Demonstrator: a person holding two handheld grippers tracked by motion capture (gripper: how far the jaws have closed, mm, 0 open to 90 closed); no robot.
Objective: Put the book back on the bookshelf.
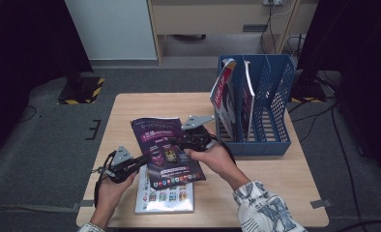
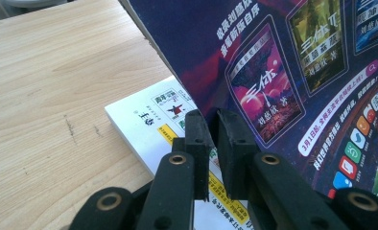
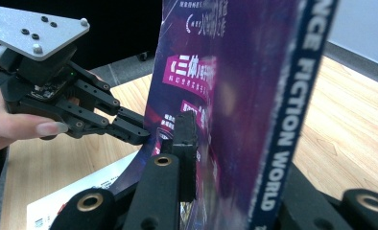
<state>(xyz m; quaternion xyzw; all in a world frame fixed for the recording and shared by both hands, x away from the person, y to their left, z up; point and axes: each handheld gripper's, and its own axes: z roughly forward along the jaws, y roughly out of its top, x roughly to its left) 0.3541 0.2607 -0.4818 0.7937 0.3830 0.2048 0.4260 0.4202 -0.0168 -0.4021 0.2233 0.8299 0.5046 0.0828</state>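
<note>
**Thin, glossy magazine held between two grippers**

You have the magazine (image 1: 167,151) lifted off the table (image 1: 130,104), over the white book (image 1: 164,195) near your edge. Your left gripper (image 1: 142,162) is clenched on its lower left edge; in the left gripper view the jaws are nearly together, pinching the thin edge (image 2: 196,103). Your right gripper (image 1: 179,141) straddles the spine side, one jaw on the cover and the other behind; the grip looks light, and I can't tell whether the pads truly press.

Expect it to be light, floppy and slick: the cover already curves in the left gripper view. Hold it near the spine (image 3: 283,120), where it is stiffest, and support the far edge so that it doesn't sag or slip.

In the high view its long axis runs away from you, tilted slightly left, title end far, spine to the right. The blue rack (image 1: 271,104) stands to the right.
</note>
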